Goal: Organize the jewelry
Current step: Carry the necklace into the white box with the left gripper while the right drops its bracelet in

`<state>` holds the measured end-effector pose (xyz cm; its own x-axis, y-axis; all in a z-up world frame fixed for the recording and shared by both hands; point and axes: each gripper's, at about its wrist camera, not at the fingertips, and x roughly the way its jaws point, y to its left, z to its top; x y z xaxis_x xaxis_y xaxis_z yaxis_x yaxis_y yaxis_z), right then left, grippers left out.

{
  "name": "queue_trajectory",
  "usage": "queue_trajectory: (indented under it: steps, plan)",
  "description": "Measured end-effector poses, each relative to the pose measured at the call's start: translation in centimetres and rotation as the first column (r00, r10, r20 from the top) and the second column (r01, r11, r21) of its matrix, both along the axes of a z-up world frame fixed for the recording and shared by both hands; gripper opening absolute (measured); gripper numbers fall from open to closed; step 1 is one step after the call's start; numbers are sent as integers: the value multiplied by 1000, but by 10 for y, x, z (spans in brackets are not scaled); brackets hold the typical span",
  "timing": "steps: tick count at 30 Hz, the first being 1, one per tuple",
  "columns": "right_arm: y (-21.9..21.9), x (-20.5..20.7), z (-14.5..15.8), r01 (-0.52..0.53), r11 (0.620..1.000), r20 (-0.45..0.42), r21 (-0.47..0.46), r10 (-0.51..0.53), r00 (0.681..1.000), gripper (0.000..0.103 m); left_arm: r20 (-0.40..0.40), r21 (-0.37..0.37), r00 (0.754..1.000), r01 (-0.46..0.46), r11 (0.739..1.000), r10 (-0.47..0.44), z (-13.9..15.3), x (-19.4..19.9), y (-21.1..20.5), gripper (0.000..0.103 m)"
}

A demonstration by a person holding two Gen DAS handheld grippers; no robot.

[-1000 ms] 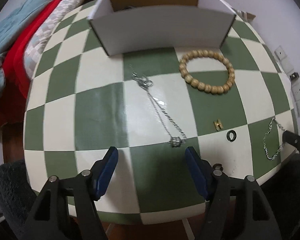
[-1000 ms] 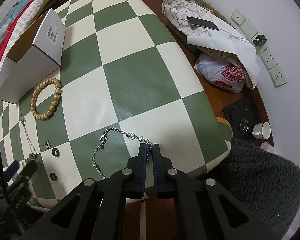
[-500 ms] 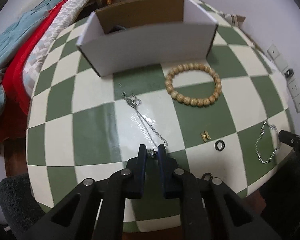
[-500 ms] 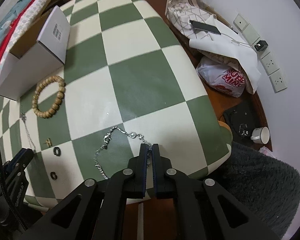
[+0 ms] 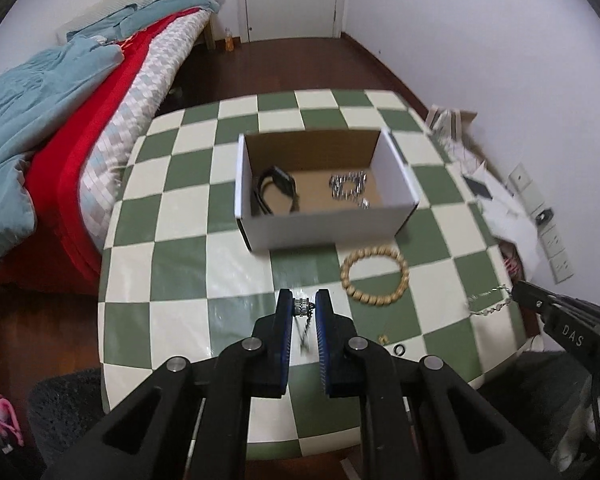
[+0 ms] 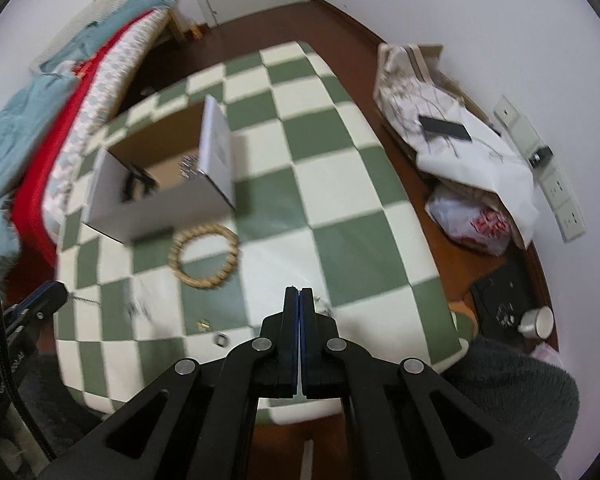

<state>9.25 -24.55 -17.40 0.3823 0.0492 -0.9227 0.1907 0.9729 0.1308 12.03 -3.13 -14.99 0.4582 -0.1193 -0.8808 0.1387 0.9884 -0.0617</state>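
Note:
In the left wrist view my left gripper is shut on the beaded pendant of a silver necklace, whose chain dangles between the fingers above the checkered table. At the right edge my right gripper is shut on a silver bracelet that hangs off the table; in the right wrist view its tips are pressed together, with the chain a blur beside them. Beyond stands an open white box holding a black band and a silver chain. A wooden bead bracelet, a gold earring and a black ring lie on the table.
A bed with red and blue covers runs along the table's left side. Bags with a phone on top, a cup and wall sockets are on the right. A dark fluffy seat sits at the near edge.
The left gripper's jaws closed on the necklace pendant. Both grippers then rose and tilted up, lifting necklace and bracelet off the table; the box's inside now shows.

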Motion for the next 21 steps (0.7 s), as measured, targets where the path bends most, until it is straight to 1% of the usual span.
queue_trajectory:
  steps: [4, 7, 10, 14, 18, 21]
  plan:
    - [11, 9, 25, -26, 1000, 47, 11, 25, 999, 0, 9, -38, 1000, -11, 999, 12, 16, 7, 7, 8]
    - [19, 16, 40, -53, 999, 74, 7, 52, 996, 0, 31, -54, 999, -13, 998, 15, 28, 12, 8, 8]
    - [28, 29, 60, -83, 996, 110, 16, 80, 991, 0, 59, -81, 998, -6, 997, 11, 46, 21, 8, 8]
    - [38, 49, 79, -119, 992, 146, 34, 113, 983, 0, 120, -92, 993, 5, 996, 6, 75, 41, 10, 8]
    - [54, 77, 97, -165, 986, 173, 31, 157, 972, 0, 156, -104, 988, 8, 995, 8, 92, 64, 17, 8]
    - [64, 95, 104, -189, 981, 180, 31, 181, 967, 0, 169, -100, 986, 9, 995, 8, 97, 84, 21, 8]
